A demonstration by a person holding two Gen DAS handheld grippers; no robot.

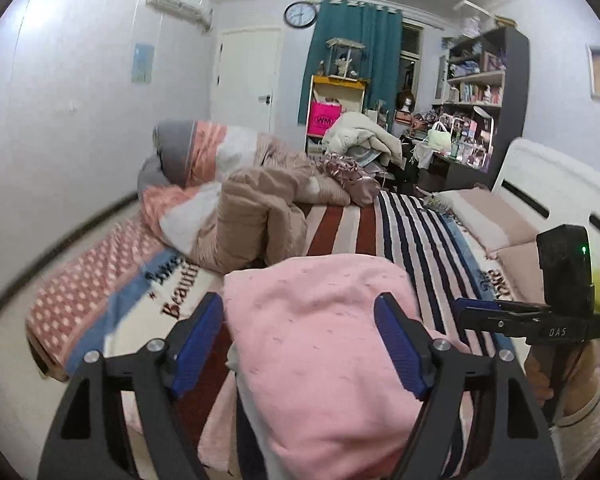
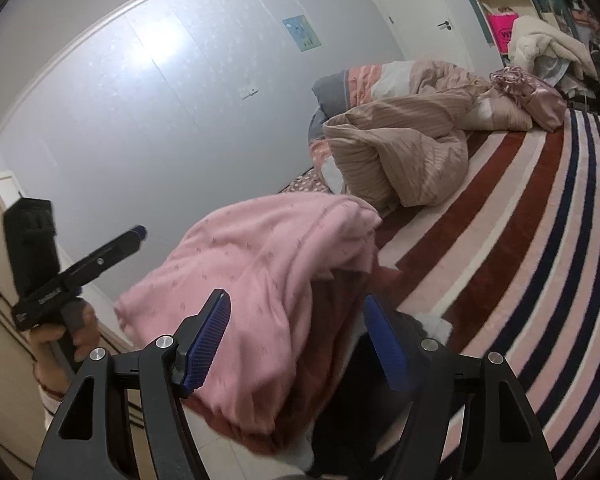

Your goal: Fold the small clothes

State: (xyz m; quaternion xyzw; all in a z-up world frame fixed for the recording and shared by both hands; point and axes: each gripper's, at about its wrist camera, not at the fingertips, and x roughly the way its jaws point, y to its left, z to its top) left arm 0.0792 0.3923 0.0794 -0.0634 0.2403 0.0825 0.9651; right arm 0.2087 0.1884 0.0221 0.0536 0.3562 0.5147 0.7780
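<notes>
Item: pink garment (image 1: 320, 344), small, soft knit with a faint scattered print. It lies in a folded heap at the near edge of the bed (image 1: 420, 216), on top of the striped blanket (image 2: 520, 216) (maroon, cream and navy bands). In the right wrist view its near part hangs over the bed edge, with a darker reddish layer showing beneath it.

Left gripper (image 1: 300, 344): jaws spread wide, blue-padded fingers (image 1: 198, 348) standing to either side of the pink garment. The cloth lies between them, but the pads do not press on it. Seen from the right wrist view, the left gripper (image 2: 138, 234) sits off to the left, carried in a hand (image 2: 66, 340).

Right gripper (image 2: 300, 340): jaws likewise apart, nothing clamped. One pad sits against the edge of the pink cloth, the other stands clear of it over dark fabric. In the left wrist view the right gripper (image 1: 460, 306) appears at the far right beside the garment, with a green light lit on its body.

Other contents of the bed: a beige ribbed quilt (image 1: 252, 220) bunched up behind the garment, a pink-and-grey duvet (image 1: 204, 152) piled at the wall side, and pillows (image 1: 488, 216) by the white headboard (image 1: 560, 184).

Room: wall clock (image 1: 301, 14), teal curtain (image 1: 356, 52), crowded shelving (image 1: 480, 88).
</notes>
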